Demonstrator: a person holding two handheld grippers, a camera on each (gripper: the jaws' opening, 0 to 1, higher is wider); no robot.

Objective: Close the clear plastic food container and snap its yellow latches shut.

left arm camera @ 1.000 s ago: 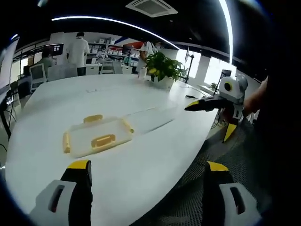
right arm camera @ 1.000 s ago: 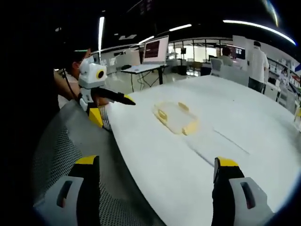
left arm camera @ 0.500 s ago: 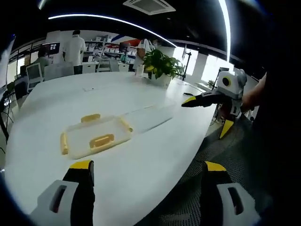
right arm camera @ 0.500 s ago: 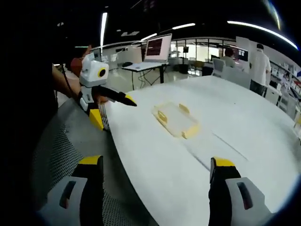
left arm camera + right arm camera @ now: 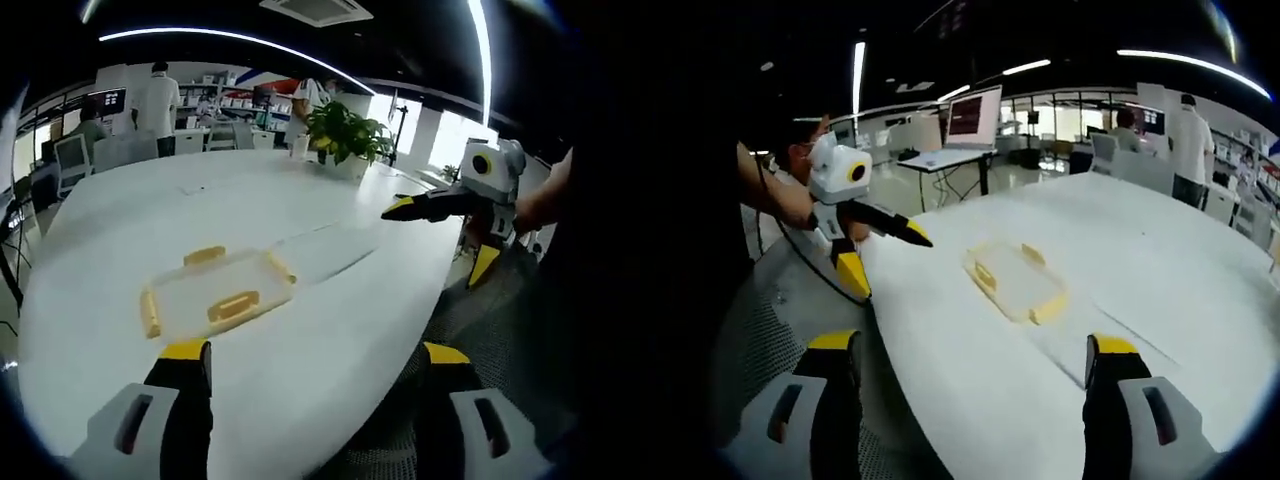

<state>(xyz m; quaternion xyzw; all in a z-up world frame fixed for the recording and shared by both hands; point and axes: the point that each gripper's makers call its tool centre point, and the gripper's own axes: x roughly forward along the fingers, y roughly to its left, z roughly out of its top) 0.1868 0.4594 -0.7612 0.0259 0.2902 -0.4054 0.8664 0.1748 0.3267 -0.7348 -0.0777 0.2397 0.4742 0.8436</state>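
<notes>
Compared with a second ago, the clear rectangular plastic food container with yellow latches [image 5: 215, 297] is sitting a little lower and more central in the left gripper view, though the whole scene has shifted with it, so the camera is what has moved. It is lying flat on the broad white oval desk [image 5: 110, 215], near the edge closest to the person, with a yellow latch on each side. A clear flat sheet [image 5: 325, 255] – possibly the lid, though I cannot tell – is lying just beside it.

Judging by its thin clear walls, the container is probably light and slightly flexible, and likely to slide on the smooth desk when pushed, so one gripper should be steadying a rim while the other is pressing each latch down at its middle.

Both grippers are hovering off the desk edge, well apart from the container and holding nothing. The left gripper [image 5: 310, 375] is spreading its yellow-tipped jaws wide; in the right gripper view it [image 5: 885, 245] is pointing across the desk edge, a bare forearm [image 5: 770, 195] behind it. The right gripper [image 5: 970, 365] is likewise spread wide – in the left gripper view it [image 5: 440, 225] is angling in from the side
</notes>
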